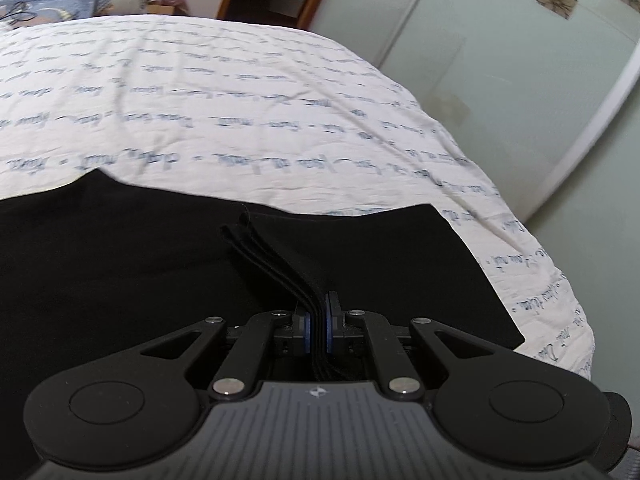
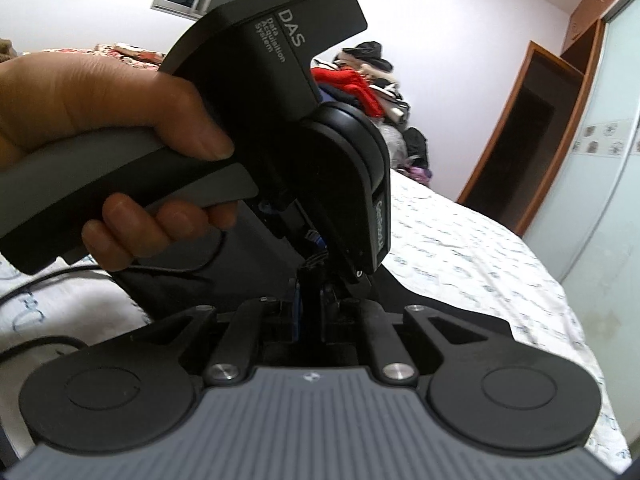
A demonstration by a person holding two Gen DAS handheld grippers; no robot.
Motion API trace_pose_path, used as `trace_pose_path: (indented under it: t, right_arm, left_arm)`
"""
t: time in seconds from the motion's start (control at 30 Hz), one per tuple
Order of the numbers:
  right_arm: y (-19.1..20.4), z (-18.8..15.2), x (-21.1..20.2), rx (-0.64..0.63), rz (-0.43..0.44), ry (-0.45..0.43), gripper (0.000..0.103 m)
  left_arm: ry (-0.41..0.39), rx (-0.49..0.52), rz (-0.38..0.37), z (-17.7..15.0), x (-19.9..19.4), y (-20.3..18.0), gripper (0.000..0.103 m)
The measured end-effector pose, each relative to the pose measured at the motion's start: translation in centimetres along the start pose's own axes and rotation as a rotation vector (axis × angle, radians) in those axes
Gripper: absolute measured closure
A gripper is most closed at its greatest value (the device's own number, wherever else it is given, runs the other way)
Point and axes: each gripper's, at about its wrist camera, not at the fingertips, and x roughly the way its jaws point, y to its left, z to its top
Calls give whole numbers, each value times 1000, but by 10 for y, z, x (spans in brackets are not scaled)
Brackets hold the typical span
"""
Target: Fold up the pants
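Black pants (image 1: 140, 264) lie spread on a white bed sheet with blue script (image 1: 240, 92). In the left wrist view my left gripper (image 1: 318, 322) is shut on several stacked layers of the pants' edge, which stand up between its blue pads. In the right wrist view my right gripper (image 2: 310, 312) is shut on black pants cloth (image 2: 180, 276). The left gripper's body, held in a hand (image 2: 104, 112), sits right in front of it and hides most of the pants.
A pale green sliding wardrobe door (image 1: 500, 60) stands beside the bed's right edge. A wooden door frame (image 2: 532, 136) and a pile of clothes (image 2: 360, 80) are at the far end. A black cable (image 2: 36, 280) runs over the sheet at left.
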Motion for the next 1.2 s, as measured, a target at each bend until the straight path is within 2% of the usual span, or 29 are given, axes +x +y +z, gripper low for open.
trace_pose_path:
  t: [0.37,0.4,0.5,0.57,0.63,0.67,0.73,0.8,0.87,0.97,1.0,1.1,1.17,1.2]
  right_arm:
    - [29,5,12,-23,85,0,94]
    - [12,8,14,-24,90,3,94]
    - [5,11,16,-31,101,16,94]
    - [2,10,17,-33,105,23,94]
    - [1,13,18,-34,111,34,94]
    - [0,12,19,-32,117,45,92]
    - [0,15,19,-27,126,45,73]
    - [-5,15,5,-31,166,17,67]
    - [-20,19,-12,-8,179,-24,67]
    - [-58,21,-20,95,96,-33,67]
    - [-71,18,-16,124,48,-17,67]
    - [-108,6,7,205,-81,79,67]
    - [-130,-4,23,263,-112,135,61]
    - [-141,-10,32,288,-111,170,54]
  left_arm:
    - [-12,-14,40,-5,-12,26,97]
    - [-11,-18,39,-5,-12,27,97]
    - [0,-21,38,-6,-11,30,96]
    - [5,-42,41,-6,-13,34,92]
    - [-6,-52,90,-5,-18,36,77]
    - [-24,-49,126,-4,-22,38,74]
    - [-61,-24,201,-3,-30,39,64]
    - [-80,-27,236,3,-35,43,57]
    - [-78,-19,223,10,-35,44,53]
    - [-77,40,176,23,-26,33,48]
    - [-78,53,153,26,-21,28,44]
    - [-58,66,105,30,0,19,43]
    - [-10,85,125,28,19,14,43]
    - [4,108,141,26,26,13,43]
